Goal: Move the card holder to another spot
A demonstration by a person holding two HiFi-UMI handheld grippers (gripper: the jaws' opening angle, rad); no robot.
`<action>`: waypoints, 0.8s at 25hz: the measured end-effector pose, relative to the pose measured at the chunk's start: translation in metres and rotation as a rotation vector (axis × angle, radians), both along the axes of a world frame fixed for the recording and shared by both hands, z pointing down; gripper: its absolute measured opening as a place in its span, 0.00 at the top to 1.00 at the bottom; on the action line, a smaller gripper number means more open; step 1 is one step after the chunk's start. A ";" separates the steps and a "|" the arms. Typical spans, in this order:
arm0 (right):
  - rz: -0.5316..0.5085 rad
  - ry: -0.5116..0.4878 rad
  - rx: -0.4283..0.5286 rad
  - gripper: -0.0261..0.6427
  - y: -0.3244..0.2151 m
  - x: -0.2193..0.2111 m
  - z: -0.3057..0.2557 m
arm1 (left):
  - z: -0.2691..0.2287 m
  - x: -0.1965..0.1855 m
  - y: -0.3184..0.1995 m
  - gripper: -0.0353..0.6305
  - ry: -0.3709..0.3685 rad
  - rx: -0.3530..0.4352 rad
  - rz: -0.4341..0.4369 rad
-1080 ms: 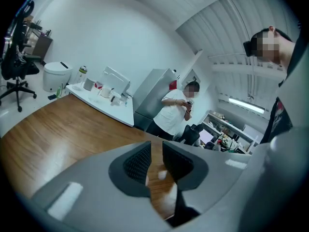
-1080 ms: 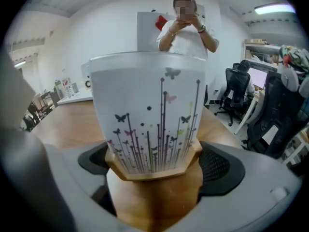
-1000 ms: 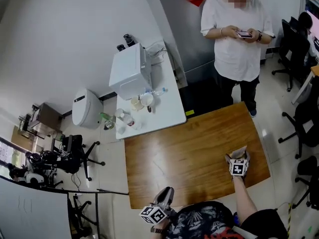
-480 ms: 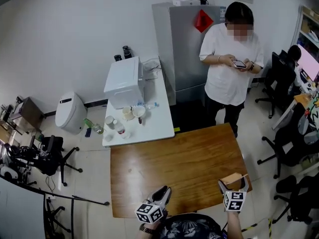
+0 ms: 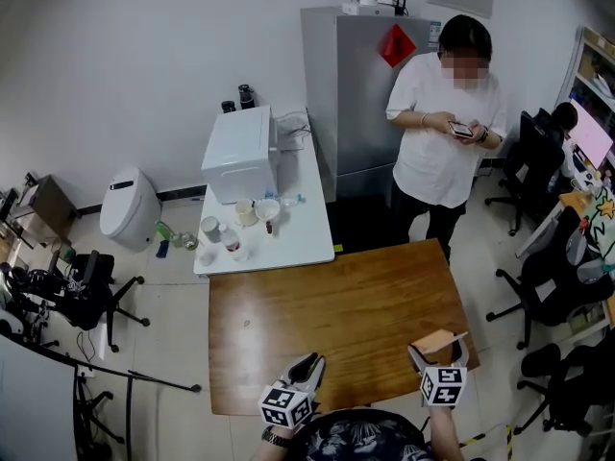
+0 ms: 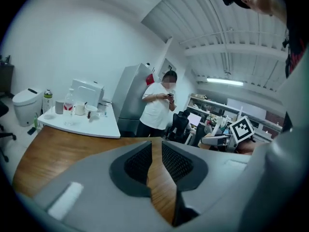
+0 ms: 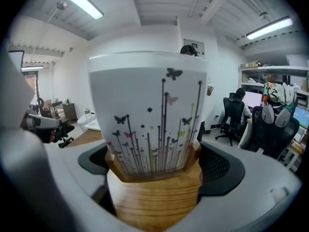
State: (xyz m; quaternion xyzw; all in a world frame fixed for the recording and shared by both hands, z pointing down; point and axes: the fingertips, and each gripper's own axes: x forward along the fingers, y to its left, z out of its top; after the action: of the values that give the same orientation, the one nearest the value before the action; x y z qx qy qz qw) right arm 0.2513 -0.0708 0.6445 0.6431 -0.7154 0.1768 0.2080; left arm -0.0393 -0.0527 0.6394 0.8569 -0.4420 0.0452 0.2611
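Note:
The card holder (image 7: 149, 124) is a wooden base carrying an upright white card printed with butterflies and stems. My right gripper (image 7: 152, 166) is shut on the wooden base, one finger on each side. In the head view the card holder (image 5: 437, 342) sits in the right gripper (image 5: 434, 353) over the near right corner of the brown wooden table (image 5: 327, 315). Whether it touches the tabletop I cannot tell. My left gripper (image 5: 309, 365) hovers at the table's near edge with its jaws together. In its own view the left gripper (image 6: 155, 161) holds nothing.
A white side table (image 5: 298, 238) with cups, a bottle and a white appliance (image 5: 238, 152) abuts the far left of the wooden table. A person (image 5: 444, 152) stands by a grey fridge (image 5: 351, 94) beyond the far edge. Office chairs (image 5: 543, 286) crowd the right side.
The right gripper has drawn the card holder back toward the table's near right corner. The left gripper stays at the near edge. The head view has shifted.

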 end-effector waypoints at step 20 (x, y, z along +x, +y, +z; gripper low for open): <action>-0.447 -0.077 -0.050 0.16 -0.049 -0.196 0.063 | 0.013 -0.111 0.045 0.87 -0.052 -0.079 -0.350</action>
State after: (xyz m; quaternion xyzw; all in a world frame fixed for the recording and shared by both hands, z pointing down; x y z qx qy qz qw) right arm 0.0551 -0.1202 0.7078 0.4559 -0.8430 0.1686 0.2304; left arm -0.1506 -0.0079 0.6524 0.7545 -0.5889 0.0385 0.2870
